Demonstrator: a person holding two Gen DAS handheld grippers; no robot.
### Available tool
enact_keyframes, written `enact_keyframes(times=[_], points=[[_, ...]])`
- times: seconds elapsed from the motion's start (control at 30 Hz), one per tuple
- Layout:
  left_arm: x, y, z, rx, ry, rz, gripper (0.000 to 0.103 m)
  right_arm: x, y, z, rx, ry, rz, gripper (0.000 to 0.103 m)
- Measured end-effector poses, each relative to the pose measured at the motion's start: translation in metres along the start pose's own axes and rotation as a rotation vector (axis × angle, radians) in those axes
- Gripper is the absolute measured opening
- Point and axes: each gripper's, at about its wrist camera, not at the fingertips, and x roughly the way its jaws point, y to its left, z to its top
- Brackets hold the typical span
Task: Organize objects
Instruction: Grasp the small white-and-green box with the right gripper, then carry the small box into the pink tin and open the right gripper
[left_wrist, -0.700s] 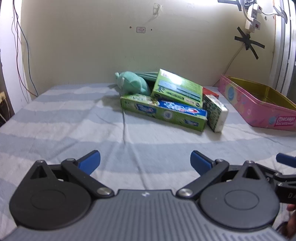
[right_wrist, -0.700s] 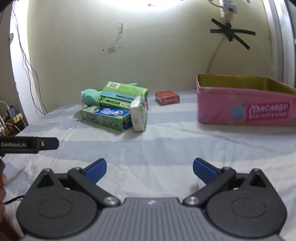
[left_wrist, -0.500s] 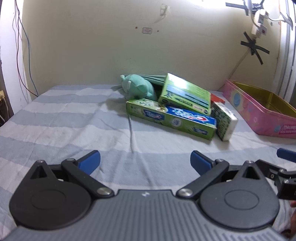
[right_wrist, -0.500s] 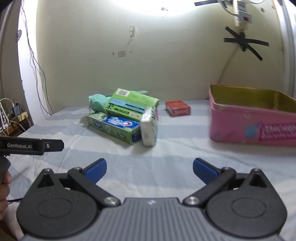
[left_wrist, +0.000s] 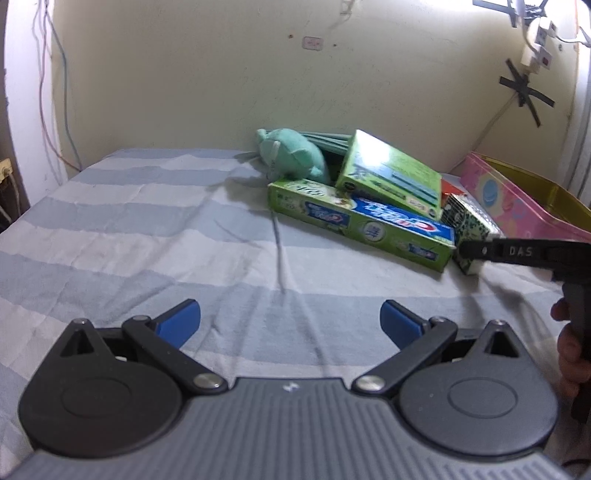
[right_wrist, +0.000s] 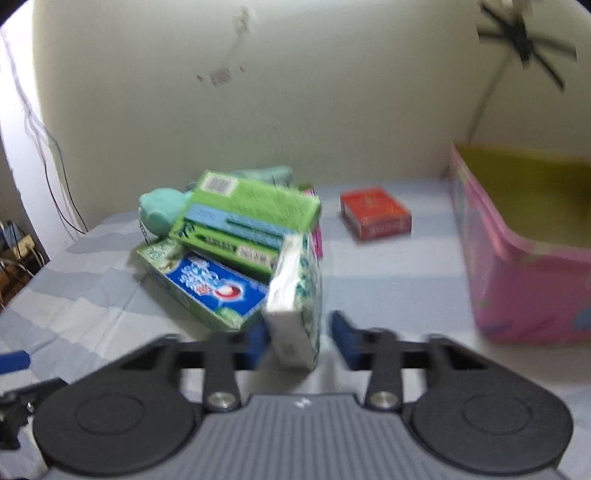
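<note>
Tissue pack (right_wrist: 295, 310), white with green print and standing on edge against the right end of the toothpaste box (right_wrist: 207, 284), sits between the narrowed right gripper (right_wrist: 299, 338) pads, contact unclear from blur, while the left gripper (left_wrist: 290, 319) gapes wide over bare sheet.

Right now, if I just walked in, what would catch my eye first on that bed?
Probably the jumble mid-bed: a toothpaste box with a green box leaning on it and a mint plush toy behind. The right gripper straddles a white-and-green tissue pack at the pile's end. To the right sits an open pink tin, a small red box beside it.
</note>
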Motion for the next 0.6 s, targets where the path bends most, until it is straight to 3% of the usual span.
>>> enact_keyframes(times=[0.13, 0.27, 0.3, 0.33, 0.37, 0.47, 0.53, 0.6], points=[[-0.002, -0.01, 0.002, 0.019, -0.006, -0.083, 0.103, -0.025, -0.023, -0.018, 0.106, 0.013, 0.087, 0.022], [-0.001, -0.031, 0.004, 0.039, 0.012, -0.22, 0.103, -0.06, -0.065, -0.051, 0.307, 0.081, 0.325, 0.026], [0.001, -0.037, 0.005, 0.045, 0.021, -0.255, 0.103, -0.069, -0.074, -0.061, 0.34, 0.084, 0.346, 0.026], [0.002, -0.044, 0.005, 0.052, 0.03, -0.286, 0.103, -0.081, -0.083, -0.069, 0.353, 0.069, 0.326, 0.032], [0.004, -0.052, 0.006, 0.061, 0.039, -0.311, 0.103, -0.096, -0.091, -0.077, 0.344, 0.036, 0.265, 0.045], [0.011, -0.076, 0.008, 0.101, 0.055, -0.362, 0.103, -0.135, -0.099, -0.092, 0.248, -0.092, 0.058, 0.06], [0.018, -0.09, 0.01, 0.12, 0.074, -0.389, 0.103, -0.152, -0.09, -0.096, 0.146, -0.139, 0.021, 0.066], [0.024, -0.101, 0.012, 0.125, 0.103, -0.421, 0.103, -0.156, -0.076, -0.101, 0.057, -0.145, 0.045, 0.075]])
